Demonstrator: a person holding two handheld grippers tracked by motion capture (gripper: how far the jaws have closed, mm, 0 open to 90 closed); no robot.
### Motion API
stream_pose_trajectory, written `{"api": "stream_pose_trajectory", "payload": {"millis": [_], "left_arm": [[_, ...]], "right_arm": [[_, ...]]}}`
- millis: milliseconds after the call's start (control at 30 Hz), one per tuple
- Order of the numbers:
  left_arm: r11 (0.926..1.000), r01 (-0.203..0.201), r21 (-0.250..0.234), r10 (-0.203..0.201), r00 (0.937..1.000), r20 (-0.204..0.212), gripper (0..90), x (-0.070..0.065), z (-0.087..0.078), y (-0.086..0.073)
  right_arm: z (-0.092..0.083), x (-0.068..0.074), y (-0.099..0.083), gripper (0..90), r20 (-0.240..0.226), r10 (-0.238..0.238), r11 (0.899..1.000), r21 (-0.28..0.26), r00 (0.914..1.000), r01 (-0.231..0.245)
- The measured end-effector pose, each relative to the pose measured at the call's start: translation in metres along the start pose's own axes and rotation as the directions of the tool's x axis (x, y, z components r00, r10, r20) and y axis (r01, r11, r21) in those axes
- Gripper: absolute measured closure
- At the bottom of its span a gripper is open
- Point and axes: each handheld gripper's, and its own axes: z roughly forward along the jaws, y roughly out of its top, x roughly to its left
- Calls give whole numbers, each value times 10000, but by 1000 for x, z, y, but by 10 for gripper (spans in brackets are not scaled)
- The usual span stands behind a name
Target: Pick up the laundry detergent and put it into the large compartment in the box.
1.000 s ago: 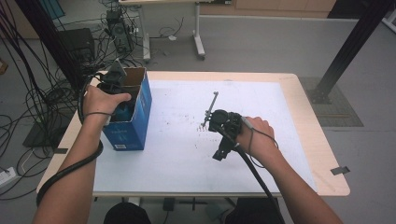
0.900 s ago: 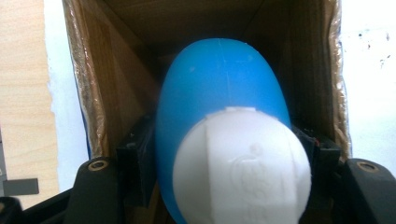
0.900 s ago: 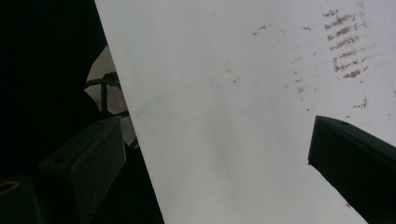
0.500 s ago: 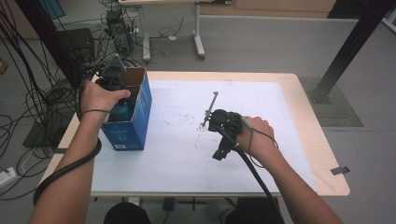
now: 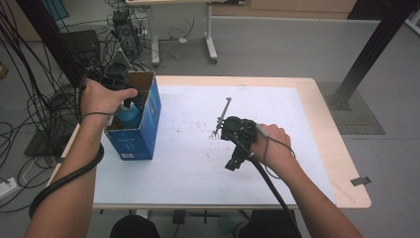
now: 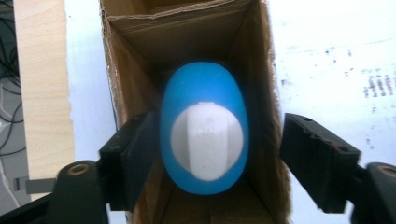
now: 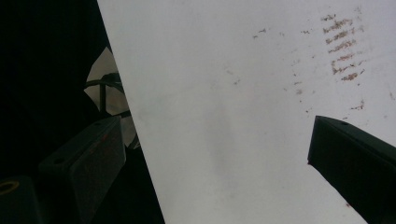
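Left hand (image 5: 101, 96) is held above the open top of the blue cardboard box (image 5: 143, 131), wrist bent down, forearm running back toward the near left edge of the table (image 5: 317, 106). The left gripper (image 6: 215, 161) points straight down into the box. Its 2 jaws have just been opening. In the left gripper view they stand apart, 1 on each side of the blue bottle (image 6: 203, 98), and the right jaw is clearly off it. The left jaw is just beside the bottle's side; contact there cannot be confirmed. The bottle stands upright inside the box, directly below and between the jaws, with its white cap (image 6: 206, 140) facing up at the gripper. The brown inner walls of the box close in on both sides of the bottle.

Right hand (image 5: 271, 146) rests low over the white sheet on the table, knuckles up, forearm coming in from the near right. The right gripper (image 5: 236, 130) lies nearly level, its cable trailing back along the forearm. In the right gripper view its 2 jaws are wide apart with nothing between them, above the white sheet's edge. A thin metal rod (image 5: 224, 114) lies on the sheet just ahead of this gripper. The box is well apart from it, off to its left.
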Motion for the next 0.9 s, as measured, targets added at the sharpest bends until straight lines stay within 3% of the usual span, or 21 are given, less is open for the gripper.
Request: {"api": "stream_pose_trajectory", "payload": {"millis": [267,433,900], "left_arm": [[9999,-7,-146,11,9996,284,135,-4,-12,0],[9993,-249,-266,262,9984,495,93,-13,-23,-1],[9905,-1161,-733,1220,9891,821,86,-47,-49,3]], "right_arm": [[-3,0,0,38,45,22,10000,-21,10000,-22],[-2,0,0,38,7,5,10000,-13,10000,-5],[-5,0,-2,38,24,53,9999,-93,10000,-52]]}}
